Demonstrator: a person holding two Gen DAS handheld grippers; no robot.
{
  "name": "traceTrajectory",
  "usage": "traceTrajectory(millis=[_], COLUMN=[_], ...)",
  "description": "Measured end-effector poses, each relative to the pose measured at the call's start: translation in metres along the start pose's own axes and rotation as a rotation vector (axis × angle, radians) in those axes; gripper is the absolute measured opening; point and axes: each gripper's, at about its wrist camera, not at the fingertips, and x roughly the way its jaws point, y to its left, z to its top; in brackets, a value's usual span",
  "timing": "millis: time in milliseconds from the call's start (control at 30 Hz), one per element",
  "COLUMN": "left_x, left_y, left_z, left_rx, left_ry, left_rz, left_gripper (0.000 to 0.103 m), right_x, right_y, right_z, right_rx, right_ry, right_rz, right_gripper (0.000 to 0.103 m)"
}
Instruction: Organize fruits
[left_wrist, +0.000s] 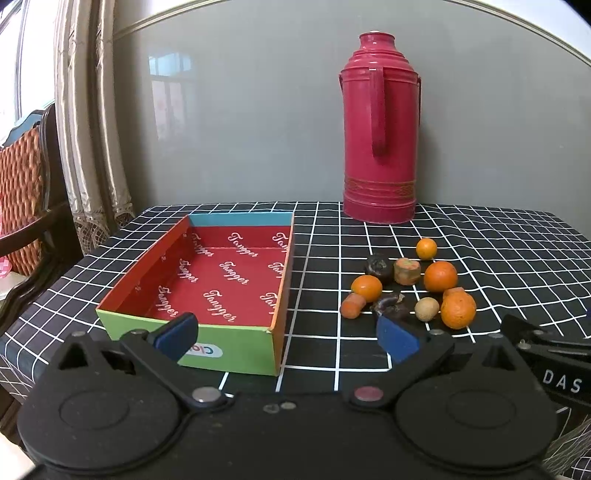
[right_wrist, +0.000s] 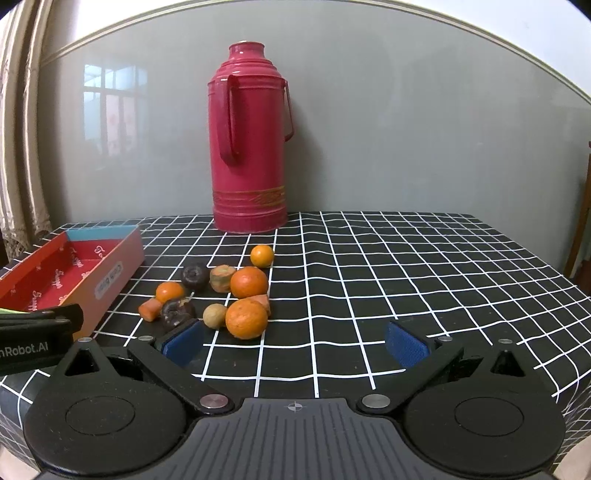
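A cluster of several fruits lies on the checked tablecloth: oranges (left_wrist: 458, 309) (right_wrist: 246, 318), dark mangosteens (left_wrist: 379, 268) (right_wrist: 177, 312), a beige longan (left_wrist: 427, 309) (right_wrist: 215, 315), carrot-like pieces (left_wrist: 352, 305) (right_wrist: 150, 308). An empty colourful box (left_wrist: 236, 347) (right_wrist: 110, 284) with a red inside stands left of them. My left gripper (left_wrist: 286, 334) is open, hovering before the box's near right corner. My right gripper (right_wrist: 295, 341) is open, just in front and to the right of the fruits.
A tall red thermos (left_wrist: 380, 129) (right_wrist: 249, 140) stands at the back of the table against the grey wall. A curtain and a chair (left_wrist: 26, 206) are left of the table. The tablecloth (right_wrist: 406, 280) stretches right of the fruits.
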Motion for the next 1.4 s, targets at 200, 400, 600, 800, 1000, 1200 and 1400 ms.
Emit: traceTrajectory(millis=[200, 400, 600, 800, 1000, 1200, 1400], left_x=[0.0012, 0.0009, 0.0005, 0.0004, 0.0007, 0.0012, 0.0016], left_y=[0.0013, 0.0017, 0.0008, 0.0011, 0.0011, 0.0024, 0.0034], left_z=[-0.0001, -0.0006, -0.001, -0.0011, -0.0013, -0.0013, -0.0018], left_rx=[-0.005, -0.005, -0.004, -0.004, -0.004, -0.007, -0.007], left_ry=[0.0, 0.0, -0.002, -0.003, -0.005, -0.006, -0.007], left_rz=[0.001, 0.001, 0.002, 0.003, 0.004, 0.006, 0.008], left_gripper=[0.097, 0.097, 0.097, 0.097, 0.097, 0.097, 0.097], right_x=[-0.0007, -0.0012, -0.0012, -0.0012, -0.0002, 0.0004, 0.0016], right_y=[0.0007, 0.0015, 0.0018, 0.002, 0.0026, 0.0011, 0.0009], right_z=[0.0001, -0.0001, -0.0002, -0.0006, -0.0008, 0.0001, 0.0001], right_rx=[-0.002, -0.004, -0.004, -0.004, -0.003, 0.008, 0.013], right_ry=[0.001, 0.004, 0.004, 0.005, 0.006, 0.01, 0.018], right_rz=[0.001, 0.001, 0.002, 0.003, 0.001, -0.003, -0.004], right_gripper=[0.103, 0.103, 0.103, 0.103, 0.103, 0.103, 0.103])
